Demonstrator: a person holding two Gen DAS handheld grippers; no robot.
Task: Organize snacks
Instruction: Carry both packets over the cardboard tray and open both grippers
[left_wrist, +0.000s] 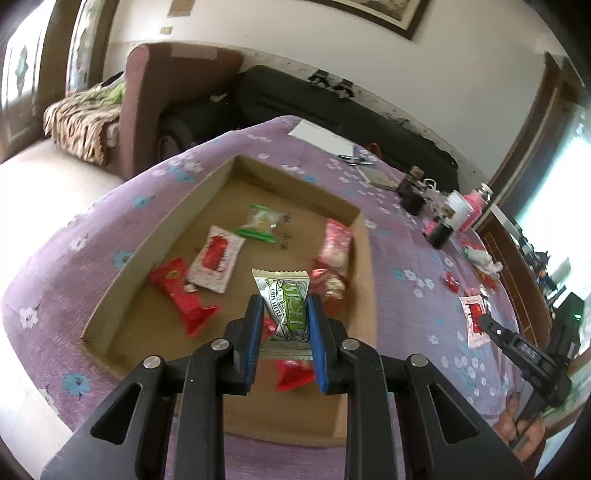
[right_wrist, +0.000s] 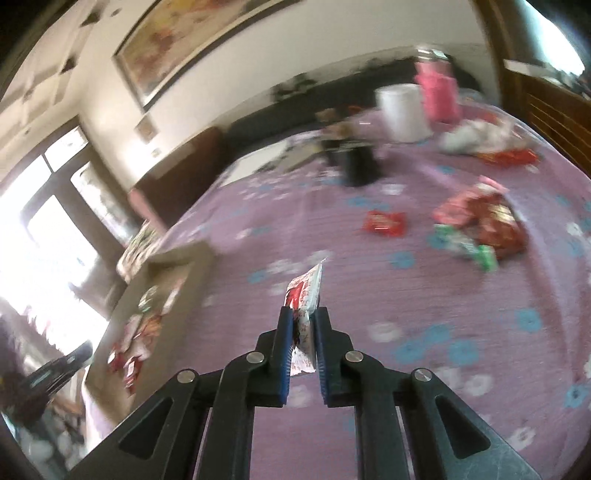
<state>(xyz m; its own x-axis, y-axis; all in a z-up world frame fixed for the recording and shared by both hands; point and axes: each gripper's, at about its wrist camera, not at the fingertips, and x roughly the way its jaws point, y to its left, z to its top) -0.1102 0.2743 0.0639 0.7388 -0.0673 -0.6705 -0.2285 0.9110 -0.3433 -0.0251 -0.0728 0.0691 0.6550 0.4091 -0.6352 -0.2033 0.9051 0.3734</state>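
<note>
My left gripper (left_wrist: 283, 310) is shut on a white and green snack packet (left_wrist: 284, 304), held above the shallow cardboard box (left_wrist: 207, 184). Several packets lie in the box: a red one (left_wrist: 181, 295), a white and red one (left_wrist: 216, 264), a clear green one (left_wrist: 260, 223) and a pink one (left_wrist: 334, 251). My right gripper (right_wrist: 303, 317) is shut on a white and red snack packet (right_wrist: 306, 291), held edge-up above the purple cloth (right_wrist: 406, 314). The cardboard box (right_wrist: 173, 258) appears at the left in the right wrist view. Loose snacks (right_wrist: 480, 221) and a red packet (right_wrist: 384, 223) lie on the cloth at the right.
A white cup (right_wrist: 402, 110), a pink bottle (right_wrist: 437, 92) and a dark jar (right_wrist: 358, 162) stand at the table's far side. White paper (left_wrist: 325, 138) and pens lie beyond the box. A sofa (left_wrist: 147, 103) and black bag stand past the table edge.
</note>
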